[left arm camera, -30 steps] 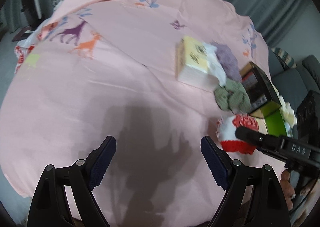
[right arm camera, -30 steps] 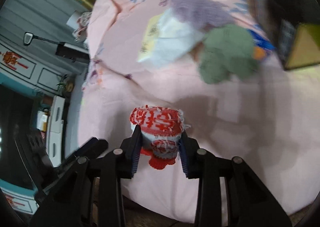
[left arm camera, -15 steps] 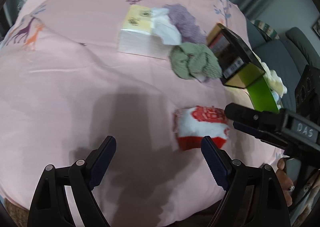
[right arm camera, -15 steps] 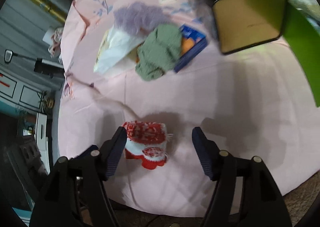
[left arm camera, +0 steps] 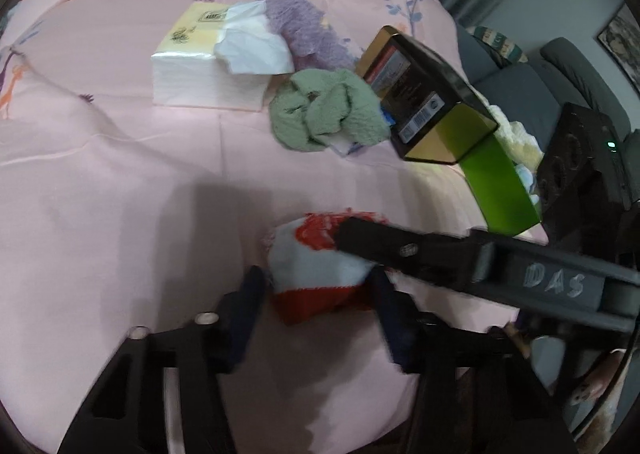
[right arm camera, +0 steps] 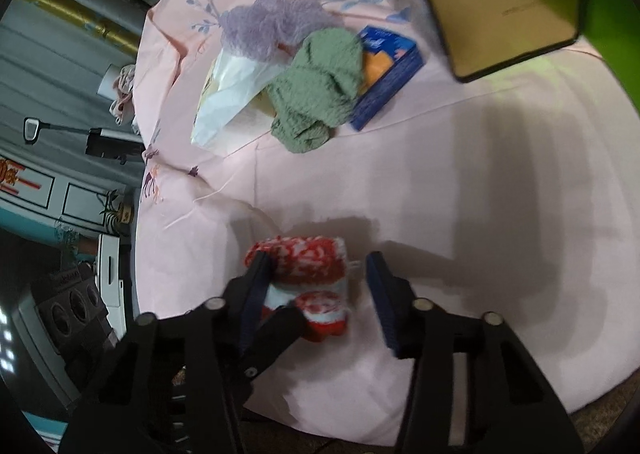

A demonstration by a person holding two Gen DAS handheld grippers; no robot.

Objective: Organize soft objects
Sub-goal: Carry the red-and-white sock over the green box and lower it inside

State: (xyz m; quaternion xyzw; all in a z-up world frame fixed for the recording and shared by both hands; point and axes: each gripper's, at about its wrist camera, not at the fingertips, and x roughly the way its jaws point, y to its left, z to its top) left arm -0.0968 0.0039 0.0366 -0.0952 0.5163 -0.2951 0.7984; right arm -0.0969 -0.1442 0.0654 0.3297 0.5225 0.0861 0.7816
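Observation:
A rolled red and white sock [left arm camera: 304,266] lies on the pink sheet [left arm camera: 100,173] near its front edge. My left gripper [left arm camera: 316,274] straddles it. Its jaws are closing and both pads touch the sock's sides. From the right, one finger of my right gripper [left arm camera: 380,242] lies across the sock's top. In the right wrist view the same sock [right arm camera: 308,266] sits inside my right gripper [right arm camera: 316,260], whose jaws are also closing. The left pad touches it and the right pad stands apart. A left gripper finger [right arm camera: 280,326] crosses the sock's near end.
Farther back lie a tissue pack [left arm camera: 200,65], a purple knit piece [left arm camera: 304,25], a green knit piece [left arm camera: 328,113] and a blue packet [right arm camera: 388,65]. A black and gold box [left arm camera: 424,93] and a green bin [left arm camera: 496,181] stand at the right.
The right gripper let go of the sock, opened wide and has narrowed again. The left gripper swung right over to the sock and closed in around it.

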